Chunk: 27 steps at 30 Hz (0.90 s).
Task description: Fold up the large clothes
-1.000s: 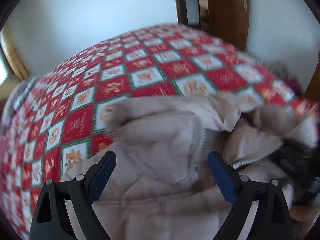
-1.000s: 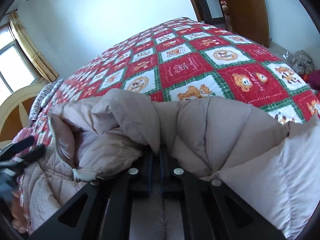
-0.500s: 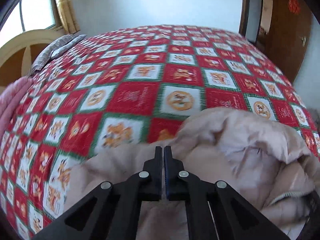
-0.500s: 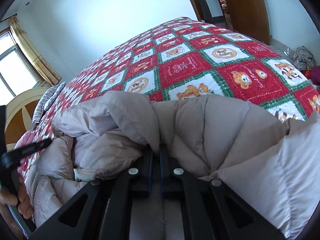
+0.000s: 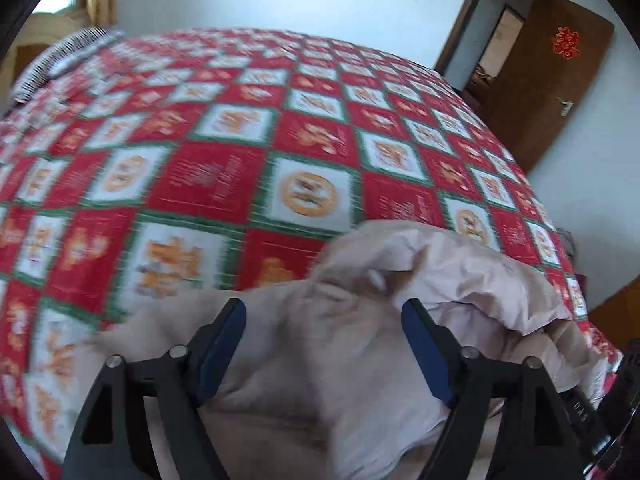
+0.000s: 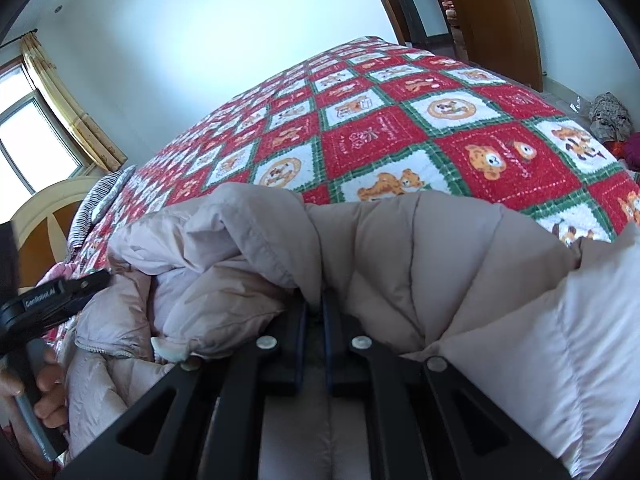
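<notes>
A beige quilted down jacket (image 5: pixel 360 320) lies bunched at the near edge of a bed. My left gripper (image 5: pixel 324 316) is open, its blue-padded fingers (image 5: pixel 416 336) standing apart over a raised fold of the jacket, holding nothing. In the right wrist view the jacket (image 6: pixel 420 248) fills the foreground. My right gripper (image 6: pixel 316 308) is shut on a fold of the jacket. The left gripper also shows in the right wrist view (image 6: pixel 96 280) at the far left, held by a hand.
The bed is covered by a red, white and green checked quilt (image 5: pixel 224 168) with bear pictures, also seen in the right wrist view (image 6: pixel 400 128). A striped pillow (image 6: pixel 96 208) and curved headboard (image 6: pixel 44 216) lie at the left. A wooden door (image 5: pixel 556 92) is at the right.
My left gripper was shut half a second ago and is now open over the jacket; a second ago it was open too. My right gripper has kept its hold and barely moved.
</notes>
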Each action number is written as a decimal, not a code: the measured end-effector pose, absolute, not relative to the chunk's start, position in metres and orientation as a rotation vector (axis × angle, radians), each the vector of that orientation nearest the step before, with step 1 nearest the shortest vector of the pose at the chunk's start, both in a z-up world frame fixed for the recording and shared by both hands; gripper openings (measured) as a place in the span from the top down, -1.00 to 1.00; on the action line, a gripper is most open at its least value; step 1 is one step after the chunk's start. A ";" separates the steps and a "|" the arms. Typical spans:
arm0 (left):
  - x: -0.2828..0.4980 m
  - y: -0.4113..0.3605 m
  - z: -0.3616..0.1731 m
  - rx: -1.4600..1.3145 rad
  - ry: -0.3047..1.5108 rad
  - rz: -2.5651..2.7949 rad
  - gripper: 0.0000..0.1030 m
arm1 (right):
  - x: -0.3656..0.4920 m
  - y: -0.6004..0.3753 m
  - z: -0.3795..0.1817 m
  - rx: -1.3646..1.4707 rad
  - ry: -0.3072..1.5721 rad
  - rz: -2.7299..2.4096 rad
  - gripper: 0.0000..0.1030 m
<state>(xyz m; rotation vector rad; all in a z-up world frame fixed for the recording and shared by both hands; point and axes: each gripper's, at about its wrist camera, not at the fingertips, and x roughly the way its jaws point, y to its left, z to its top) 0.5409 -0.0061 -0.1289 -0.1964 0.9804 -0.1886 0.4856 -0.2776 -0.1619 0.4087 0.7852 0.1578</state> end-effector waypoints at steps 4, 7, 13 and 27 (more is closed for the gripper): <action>0.532 -0.020 -0.141 -0.199 0.965 -0.276 0.76 | 0.485 -0.277 -0.161 0.407 0.782 0.156 0.84; 0.512 -0.019 -0.127 -0.180 0.884 -0.289 0.89 | 0.482 -0.277 -0.159 0.409 0.758 0.155 0.84; 0.505 0.008 -0.154 -0.214 0.900 -0.195 0.80 | 0.487 -0.271 -0.160 0.361 0.793 0.109 0.85; 0.499 0.016 -0.163 -0.282 0.851 -0.178 0.78 | 0.455 -0.276 -0.107 0.246 0.760 -0.035 0.59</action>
